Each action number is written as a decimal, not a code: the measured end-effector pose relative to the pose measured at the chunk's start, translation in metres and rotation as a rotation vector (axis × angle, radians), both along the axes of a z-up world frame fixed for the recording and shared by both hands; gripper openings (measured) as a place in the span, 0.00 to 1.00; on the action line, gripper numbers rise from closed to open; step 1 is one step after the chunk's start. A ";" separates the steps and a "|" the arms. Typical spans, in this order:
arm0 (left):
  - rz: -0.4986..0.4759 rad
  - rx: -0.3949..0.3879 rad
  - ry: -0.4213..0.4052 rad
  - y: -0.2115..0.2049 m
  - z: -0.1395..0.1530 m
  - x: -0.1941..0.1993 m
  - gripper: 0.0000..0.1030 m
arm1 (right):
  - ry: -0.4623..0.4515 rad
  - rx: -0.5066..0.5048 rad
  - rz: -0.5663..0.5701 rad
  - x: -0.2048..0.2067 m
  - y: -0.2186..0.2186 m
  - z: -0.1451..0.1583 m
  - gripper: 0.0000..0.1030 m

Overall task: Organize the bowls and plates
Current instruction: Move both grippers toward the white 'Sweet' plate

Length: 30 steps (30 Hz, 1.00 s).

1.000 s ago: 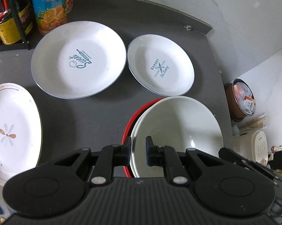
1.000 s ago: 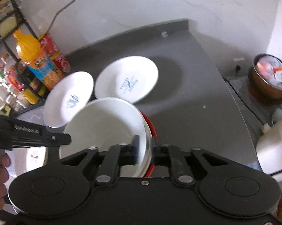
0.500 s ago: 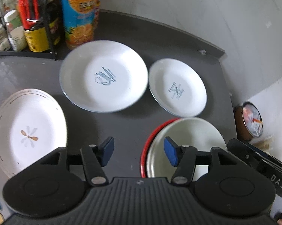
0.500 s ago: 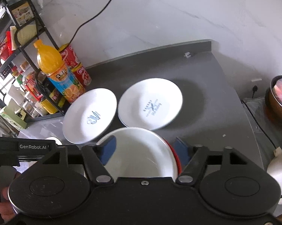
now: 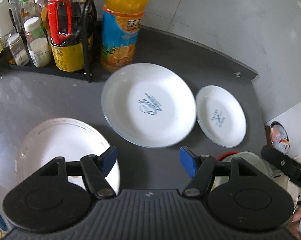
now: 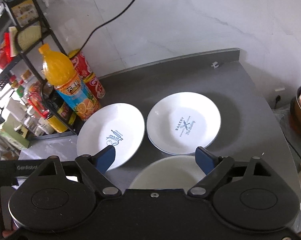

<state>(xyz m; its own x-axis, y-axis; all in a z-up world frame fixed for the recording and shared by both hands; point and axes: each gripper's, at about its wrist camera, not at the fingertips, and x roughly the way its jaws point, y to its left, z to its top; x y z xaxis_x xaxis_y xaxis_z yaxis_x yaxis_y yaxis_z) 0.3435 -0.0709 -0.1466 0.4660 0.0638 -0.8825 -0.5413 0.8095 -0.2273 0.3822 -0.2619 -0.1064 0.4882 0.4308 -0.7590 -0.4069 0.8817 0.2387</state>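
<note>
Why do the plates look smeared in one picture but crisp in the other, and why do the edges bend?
Left wrist view: the Sweet plate and juice bottle are smeared by motion blur. Right wrist view: sharper, the Bakery plate lettering is readable. Both views: fisheye lenses curve the counter edge; soft shadows, mild glare.

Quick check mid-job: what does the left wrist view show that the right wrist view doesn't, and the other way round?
Left wrist only: the gold-rimmed plate at lower left, and a red rim under the white bowl.

Right wrist only: red cans behind the juice bottle, and the wall cable.

Both: the Sweet plate, the Bakery plate, the grey counter, and open tongs, left and right, holding nothing.
</note>
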 end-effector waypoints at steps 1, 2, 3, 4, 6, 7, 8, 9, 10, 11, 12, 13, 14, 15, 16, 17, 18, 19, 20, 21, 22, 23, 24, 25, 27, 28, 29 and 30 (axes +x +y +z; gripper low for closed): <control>-0.004 -0.002 0.005 0.006 -0.001 -0.001 0.66 | 0.004 0.000 -0.009 -0.001 0.006 0.000 0.84; -0.008 -0.004 0.006 0.013 -0.002 -0.002 0.66 | 0.006 0.000 -0.015 -0.001 0.011 0.000 0.84; -0.013 -0.003 0.006 0.021 -0.003 -0.002 0.66 | 0.007 -0.006 -0.021 -0.002 0.018 -0.001 0.84; -0.018 -0.001 0.007 0.029 -0.004 -0.002 0.66 | 0.010 -0.013 -0.025 -0.002 0.025 -0.002 0.84; -0.033 -0.001 0.012 0.042 -0.007 -0.002 0.66 | 0.020 -0.020 -0.035 -0.003 0.037 -0.004 0.84; -0.040 -0.004 0.013 0.048 -0.009 -0.001 0.66 | 0.026 -0.020 -0.040 -0.003 0.042 -0.006 0.84; -0.050 -0.011 0.013 0.055 -0.010 0.000 0.66 | 0.031 -0.020 -0.046 -0.003 0.048 -0.008 0.84; -0.058 -0.018 0.016 0.060 -0.012 0.001 0.66 | 0.036 -0.023 -0.054 -0.002 0.052 -0.010 0.84; -0.063 -0.020 0.021 0.066 -0.014 0.002 0.66 | 0.043 -0.022 -0.064 -0.002 0.056 -0.012 0.84; -0.069 -0.018 0.024 0.071 -0.016 0.004 0.66 | 0.047 -0.018 -0.072 -0.002 0.060 -0.013 0.84; -0.076 -0.015 0.024 0.075 -0.018 0.005 0.66 | 0.053 -0.018 -0.083 -0.001 0.063 -0.015 0.84; -0.085 -0.013 0.025 0.080 -0.020 0.007 0.66 | 0.057 -0.023 -0.093 -0.001 0.066 -0.017 0.84; -0.092 -0.014 0.024 0.084 -0.022 0.008 0.66 | 0.059 -0.027 -0.102 -0.001 0.070 -0.018 0.84; -0.099 -0.020 0.025 0.089 -0.025 0.010 0.66 | 0.056 -0.028 -0.107 -0.001 0.074 -0.020 0.84; -0.100 -0.027 0.027 0.093 -0.028 0.012 0.66 | 0.056 -0.032 -0.112 0.000 0.077 -0.021 0.84; -0.099 -0.032 0.028 0.097 -0.030 0.013 0.66 | 0.059 -0.039 -0.119 0.001 0.082 -0.022 0.84; -0.099 -0.035 0.027 0.101 -0.032 0.015 0.66 | 0.064 -0.043 -0.123 0.002 0.085 -0.023 0.84; -0.103 -0.036 0.024 0.105 -0.035 0.017 0.66 | 0.066 -0.041 -0.124 0.002 0.088 -0.025 0.84; -0.106 -0.036 0.023 0.107 -0.036 0.019 0.66 | 0.071 -0.036 -0.126 0.003 0.092 -0.027 0.84; -0.109 -0.035 0.022 0.110 -0.038 0.021 0.66 | 0.081 -0.033 -0.131 0.005 0.094 -0.030 0.82; -0.111 -0.035 0.018 0.112 -0.040 0.023 0.66 | 0.095 -0.033 -0.138 0.006 0.097 -0.034 0.79; -0.116 -0.035 0.011 0.114 -0.042 0.025 0.66 | 0.110 -0.037 -0.149 0.008 0.100 -0.038 0.77; -0.122 -0.033 0.006 0.116 -0.044 0.027 0.65 | 0.123 -0.043 -0.163 0.009 0.102 -0.041 0.73; -0.129 -0.032 0.001 0.118 -0.046 0.029 0.65 | 0.136 -0.050 -0.176 0.011 0.105 -0.045 0.67; -0.139 -0.036 -0.009 0.120 -0.050 0.032 0.63 | 0.156 -0.052 -0.185 0.013 0.109 -0.051 0.60; -0.138 -0.040 -0.010 0.122 -0.053 0.034 0.62 | 0.164 -0.046 -0.185 0.014 0.111 -0.054 0.56; -0.137 -0.044 -0.011 0.123 -0.056 0.034 0.61 | 0.170 -0.045 -0.187 0.015 0.113 -0.056 0.55; -0.136 -0.047 -0.013 0.124 -0.058 0.036 0.59 | 0.174 -0.050 -0.192 0.016 0.115 -0.059 0.52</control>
